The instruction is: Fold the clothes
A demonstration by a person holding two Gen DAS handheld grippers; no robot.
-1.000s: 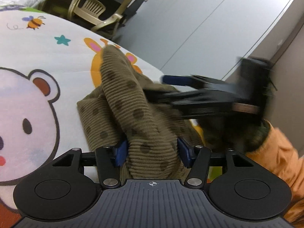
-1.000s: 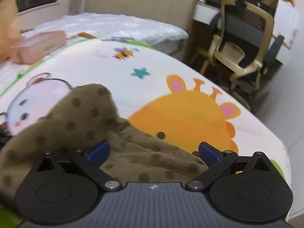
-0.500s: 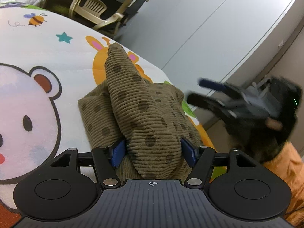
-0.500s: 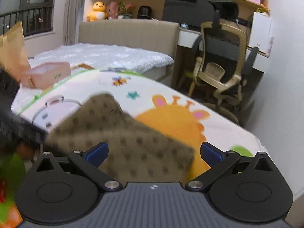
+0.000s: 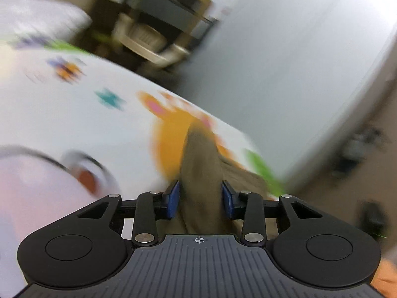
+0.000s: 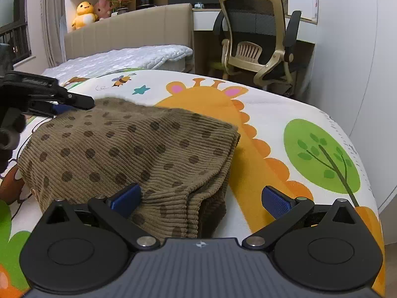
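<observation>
A brown corduroy garment with dark dots [image 6: 129,146] lies folded on the cartoon play mat [image 6: 273,124]. My right gripper [image 6: 201,198] is open, its jaws wide apart over the garment's near edge, holding nothing. My left gripper [image 5: 200,200] is shut on a fold of the same garment [image 5: 201,168], which runs up between its blue pads; that view is motion-blurred. The left gripper also shows in the right wrist view [image 6: 72,103], at the garment's far left corner.
The mat's right edge [image 6: 354,149] drops off toward a white wall. An office chair [image 6: 258,47] and a desk stand behind the mat. A bed with a white quilt [image 6: 119,59] lies at the back left, with plush toys [image 6: 85,15] on the shelf above.
My right gripper has pulled back and lowered to the garment's near edge, still open. My left gripper keeps its hold and is moving fast, blurring its view; the garment now lies flatter.
</observation>
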